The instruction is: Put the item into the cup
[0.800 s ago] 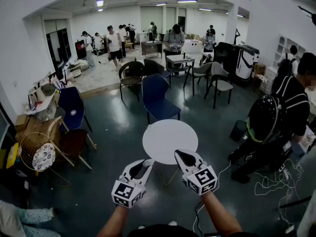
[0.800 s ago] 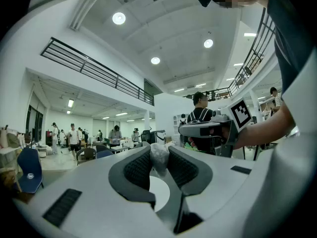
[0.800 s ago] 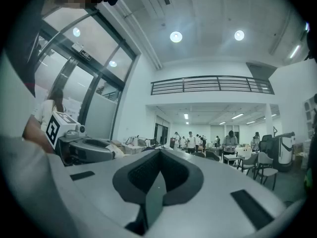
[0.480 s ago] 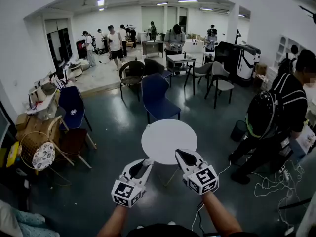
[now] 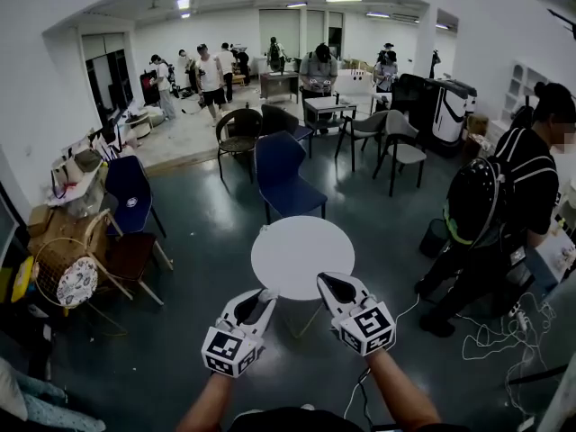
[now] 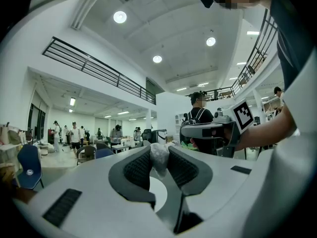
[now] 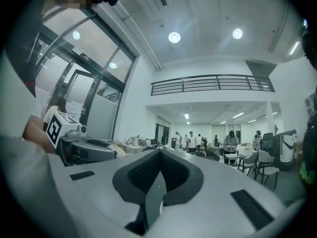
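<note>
My left gripper is held low in the head view, just short of the round white table. It is shut on a small crumpled whitish item, which is pinched between the ribbed pads and sticks up past the tips. To its right, my right gripper is at the same height, with its jaws meeting at the tip and nothing between them. Both point up and away from the floor. No cup shows in any view.
A person with a backpack stands at the right next to cables on the floor. Blue chairs and several other chairs stand beyond the table, and a wicker chair is at the left. More people stand at the far end of the hall.
The table has slid slightly left and nearer in the head view. The person at the right has shifted a little. Both grippers stay as they were, and the left one still holds the item.
</note>
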`<action>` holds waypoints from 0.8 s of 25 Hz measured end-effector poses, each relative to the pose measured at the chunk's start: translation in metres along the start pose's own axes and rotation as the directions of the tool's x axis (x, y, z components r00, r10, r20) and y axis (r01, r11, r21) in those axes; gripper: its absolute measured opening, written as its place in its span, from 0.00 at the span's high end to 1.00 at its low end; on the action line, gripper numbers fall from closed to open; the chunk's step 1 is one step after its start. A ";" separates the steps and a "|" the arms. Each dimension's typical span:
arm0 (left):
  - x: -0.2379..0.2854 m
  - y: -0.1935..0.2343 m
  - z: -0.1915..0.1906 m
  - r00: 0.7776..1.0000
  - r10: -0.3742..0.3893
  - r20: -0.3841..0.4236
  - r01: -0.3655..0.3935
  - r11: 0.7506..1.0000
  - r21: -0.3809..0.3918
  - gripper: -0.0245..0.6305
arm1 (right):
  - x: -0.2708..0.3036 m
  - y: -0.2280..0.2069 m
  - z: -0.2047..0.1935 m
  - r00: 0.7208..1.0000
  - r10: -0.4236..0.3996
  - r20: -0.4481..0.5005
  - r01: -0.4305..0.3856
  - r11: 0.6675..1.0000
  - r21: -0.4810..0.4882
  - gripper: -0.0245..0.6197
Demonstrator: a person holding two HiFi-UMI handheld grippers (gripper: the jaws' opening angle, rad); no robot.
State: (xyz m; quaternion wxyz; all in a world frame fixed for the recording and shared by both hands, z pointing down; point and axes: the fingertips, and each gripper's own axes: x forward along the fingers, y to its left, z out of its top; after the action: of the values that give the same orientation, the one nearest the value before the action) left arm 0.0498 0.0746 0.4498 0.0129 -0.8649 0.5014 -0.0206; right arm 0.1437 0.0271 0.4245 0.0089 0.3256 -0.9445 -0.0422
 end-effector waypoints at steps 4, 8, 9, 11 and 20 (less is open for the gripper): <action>0.012 -0.011 -0.005 1.000 0.005 -0.008 -0.005 1.000 -0.007 0.81 | -0.009 -0.016 -0.009 1.000 -0.004 -0.008 0.004 1.000 0.010 0.94; 0.017 -0.009 -0.011 1.000 0.014 -0.021 -0.015 1.000 -0.018 0.81 | -0.007 -0.024 -0.015 1.000 0.000 -0.016 0.001 1.000 0.017 0.94; 0.019 -0.008 -0.011 1.000 0.018 -0.021 -0.018 1.000 -0.022 0.81 | -0.006 -0.026 -0.016 1.000 0.000 -0.017 0.000 1.000 0.019 0.94; 0.021 -0.007 -0.012 1.000 0.023 -0.021 -0.023 1.000 -0.022 0.81 | -0.005 -0.029 -0.018 1.000 0.001 -0.018 0.000 1.000 0.025 0.94; 0.022 0.003 -0.014 0.999 0.030 -0.041 -0.030 0.999 -0.018 0.81 | 0.006 -0.034 -0.023 1.000 0.002 -0.010 -0.001 0.998 0.056 0.94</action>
State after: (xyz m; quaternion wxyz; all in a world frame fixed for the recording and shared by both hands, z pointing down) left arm 0.0580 0.0538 0.4645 -0.0052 -0.8567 0.5147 -0.0333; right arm 0.1612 -0.0047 0.4444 0.0046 0.3253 -0.9455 -0.0143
